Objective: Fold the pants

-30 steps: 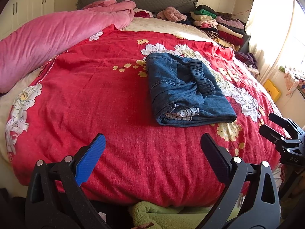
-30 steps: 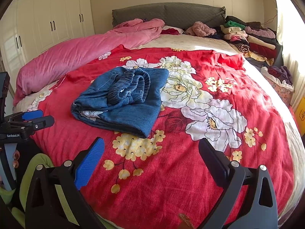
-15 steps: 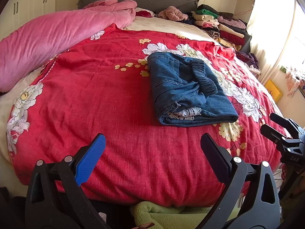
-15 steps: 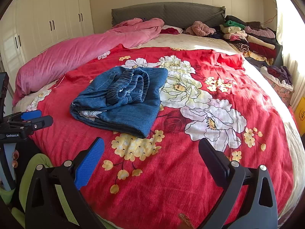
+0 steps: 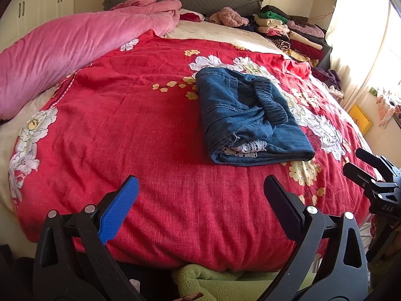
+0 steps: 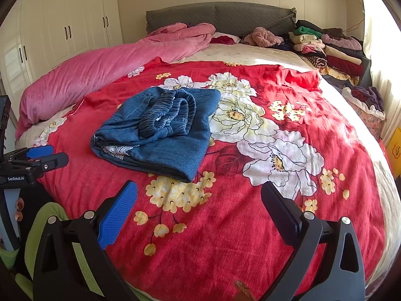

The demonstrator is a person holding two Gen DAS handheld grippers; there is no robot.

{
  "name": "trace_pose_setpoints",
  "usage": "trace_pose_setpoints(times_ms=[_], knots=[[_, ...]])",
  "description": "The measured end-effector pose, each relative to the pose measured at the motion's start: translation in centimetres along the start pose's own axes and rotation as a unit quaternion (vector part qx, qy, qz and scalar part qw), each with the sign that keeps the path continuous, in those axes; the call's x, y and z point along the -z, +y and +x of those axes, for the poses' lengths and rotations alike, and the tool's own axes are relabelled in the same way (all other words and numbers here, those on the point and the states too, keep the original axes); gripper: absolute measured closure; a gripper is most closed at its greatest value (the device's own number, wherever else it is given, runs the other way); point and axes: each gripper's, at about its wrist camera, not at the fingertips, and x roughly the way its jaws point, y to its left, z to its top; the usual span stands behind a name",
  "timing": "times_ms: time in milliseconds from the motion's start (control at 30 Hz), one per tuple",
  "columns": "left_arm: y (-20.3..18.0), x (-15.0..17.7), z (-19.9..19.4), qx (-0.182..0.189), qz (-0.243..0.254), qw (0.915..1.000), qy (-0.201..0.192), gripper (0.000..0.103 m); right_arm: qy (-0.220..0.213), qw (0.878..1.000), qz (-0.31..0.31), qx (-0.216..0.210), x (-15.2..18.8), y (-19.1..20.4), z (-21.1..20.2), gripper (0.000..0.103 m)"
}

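The folded blue denim pants (image 5: pixel 250 118) with a gathered elastic waistband lie on the red floral bedspread (image 5: pixel 125 130), towards the middle of the bed, a white lace trim showing at their near edge; the left gripper (image 5: pixel 200 200) is held level above the near edge of the bed, fingers spread wide and holding nothing, well short of the pants; the right gripper (image 6: pixel 199 200) is posed alike further right, fingers apart and empty; a rolled pink quilt (image 6: pixel 100 75) lies along the far left; stacked folded clothes (image 6: pixel 323 47) sit far right.
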Motion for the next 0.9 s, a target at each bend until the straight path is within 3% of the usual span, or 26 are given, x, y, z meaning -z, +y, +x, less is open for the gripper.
trace_pose_setpoints(times_ms=[900], knots=[[-0.20,0.10,0.04,0.006,0.006,0.9999,0.007,0.009,0.006,1.000,0.006,0.016,0.22,-0.86,0.25,0.005]])
